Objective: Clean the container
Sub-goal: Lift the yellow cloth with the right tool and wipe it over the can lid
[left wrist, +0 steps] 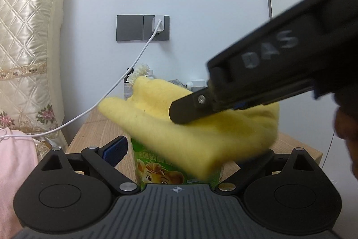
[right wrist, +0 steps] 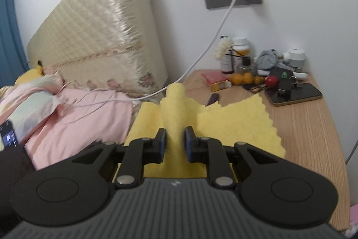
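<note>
Green can (left wrist: 156, 169), lower centre of the left view, being clamped upright between the left gripper (left wrist: 176, 153) jaws for steadiness, while the right gripper (right wrist: 175, 142), pinching a yellow cloth (right wrist: 235, 124), is draping it over the top for wiping.

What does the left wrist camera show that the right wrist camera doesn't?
Only the left wrist view shows the green container with a cartoon lion, held in the left gripper, and the right gripper seen from outside, pressing the yellow cloth over it.

Only the right wrist view shows the bedside clutter: a phone, small oranges and a pill bottle.

Both show the cloth, the wooden table, the satin pillow and the white charger cable.
</note>
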